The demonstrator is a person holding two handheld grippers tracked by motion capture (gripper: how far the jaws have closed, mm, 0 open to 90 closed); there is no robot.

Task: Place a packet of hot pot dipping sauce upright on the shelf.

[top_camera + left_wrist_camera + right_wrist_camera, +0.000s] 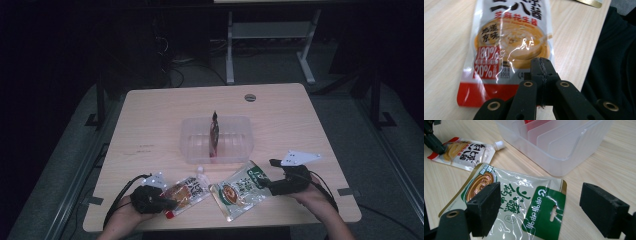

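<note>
An orange-and-red spouted sauce pouch [187,192] lies flat near the table's front edge. My left gripper [167,202] is at its red bottom end. In the left gripper view the jaws of that gripper [541,61] are pressed together over the pouch's [509,45] lower corner, and no film shows between them. A green-and-white sauce pouch [240,189] lies to the right. My right gripper [541,195] stands open, its jaws wide apart on either side of the hanger end of the green pouch [511,195]. The same gripper [269,174] sits at the pouch's right end.
A clear plastic divided bin [192,145] stands mid-table with a red packet [214,137] upright in it. Its near wall [564,152] is just beyond the green pouch. A round grommet [250,97] sits near the table's far edge. Dark floor and desk legs lie beyond.
</note>
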